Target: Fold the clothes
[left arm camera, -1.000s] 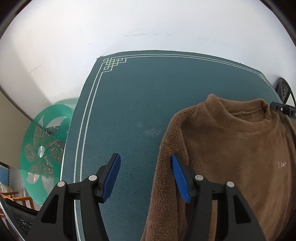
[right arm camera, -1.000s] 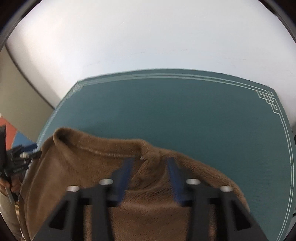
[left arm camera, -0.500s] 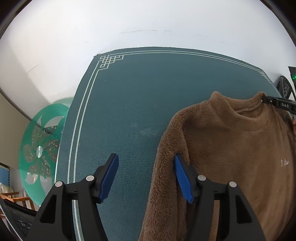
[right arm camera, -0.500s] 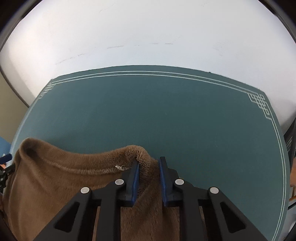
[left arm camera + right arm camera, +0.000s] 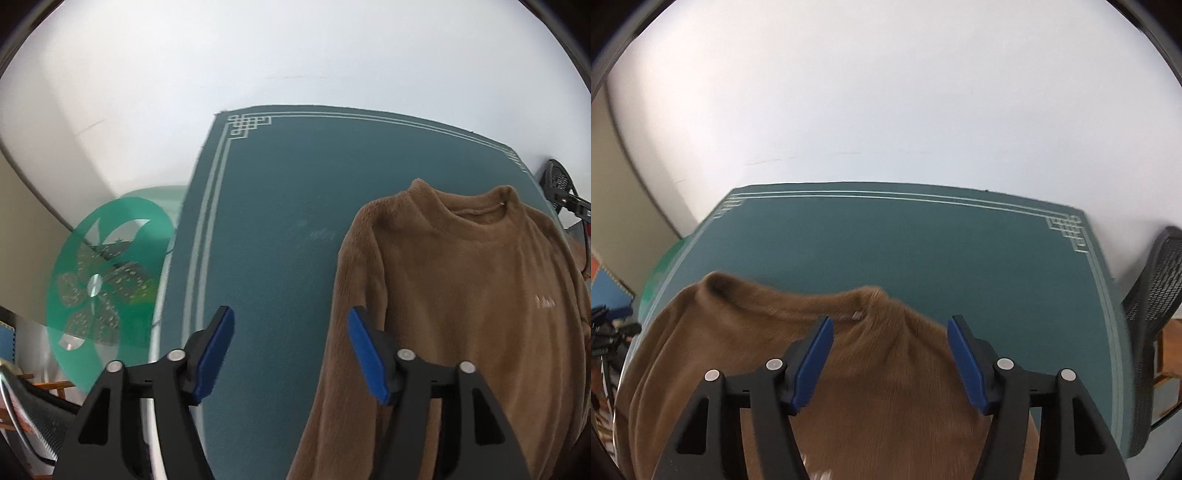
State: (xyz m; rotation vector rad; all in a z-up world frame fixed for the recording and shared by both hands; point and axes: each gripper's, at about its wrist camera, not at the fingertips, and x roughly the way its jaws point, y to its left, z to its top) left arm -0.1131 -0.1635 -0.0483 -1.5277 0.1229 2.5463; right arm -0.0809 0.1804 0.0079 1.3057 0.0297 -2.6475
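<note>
Left wrist view. My left gripper [image 5: 290, 349] is spread wide, blue pads holding nothing. It hovers over the teal woven mat with white line border [image 5: 266, 206], just left of the brown fleece sweater [image 5: 461, 288]; my right pad sits at the edge of the near sleeve. The sweater lies front up, collar toward the far side, on the right half of the mat, with its sleeve running down toward me. Little differs from a second ago: same spread, same place, though the view has tipped a bit and the other gripper no longer sits at the far shoulder. A green glass disc with a flower pattern [image 5: 107, 288] stands off to the left.

Right wrist view. The real change is here. Half a second ago my right gripper [image 5: 888, 354] was pinching the shoulder beside the collar; now its pads stand wide apart above that shoulder [image 5: 886, 314], gripping nothing. The frame is blurred. A black mesh chair [image 5: 1156, 291] stands at right.

Reading: the sweater has been let go and lies spread, unfolded, neither gripper holding it.
</note>
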